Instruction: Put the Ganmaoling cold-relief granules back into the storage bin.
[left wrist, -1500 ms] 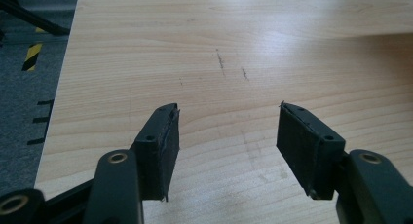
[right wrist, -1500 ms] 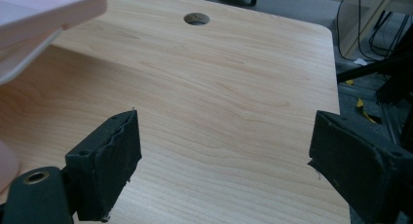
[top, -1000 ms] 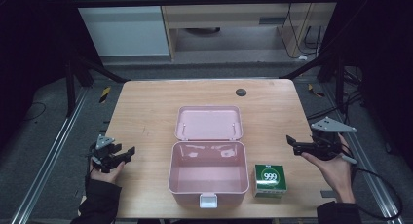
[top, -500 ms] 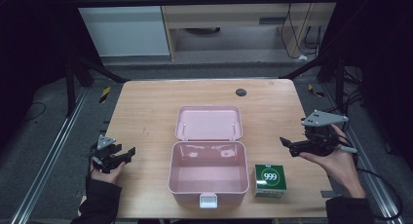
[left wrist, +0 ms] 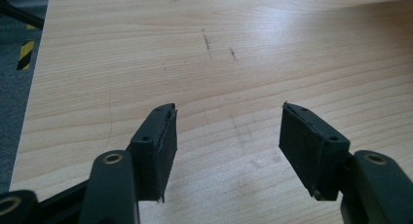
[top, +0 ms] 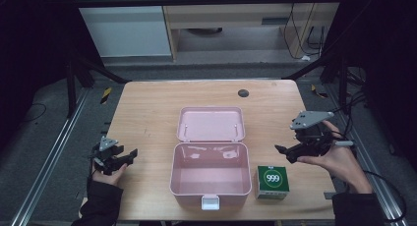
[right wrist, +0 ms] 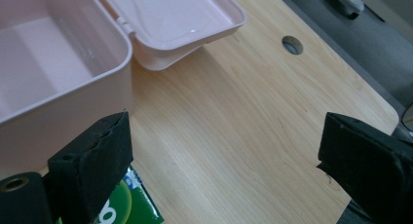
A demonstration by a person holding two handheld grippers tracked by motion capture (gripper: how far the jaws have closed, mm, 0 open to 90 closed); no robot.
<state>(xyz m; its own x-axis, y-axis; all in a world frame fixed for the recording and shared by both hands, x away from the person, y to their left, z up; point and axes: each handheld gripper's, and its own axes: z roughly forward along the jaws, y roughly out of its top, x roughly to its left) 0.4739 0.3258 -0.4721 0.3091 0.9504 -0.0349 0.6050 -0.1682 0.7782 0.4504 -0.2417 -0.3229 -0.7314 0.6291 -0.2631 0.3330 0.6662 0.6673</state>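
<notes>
A pink box lies open at the table's middle, its lid folded back flat; its inside looks bare. A green carton marked 999 stands just right of the box near the front edge, and its corner peeks in by one jaw in the right gripper view. My right gripper hovers open above and right of the carton, pointing left toward the box. My left gripper sits open near the table's left edge, nothing between its jaws.
A round cable hole is set in the wooden table at the back right. Metal frame rails run along both sides, and the floor drops off beyond the left edge.
My right gripper has risen and moved left and inward toward the carton and box. The left gripper has stayed put.
</notes>
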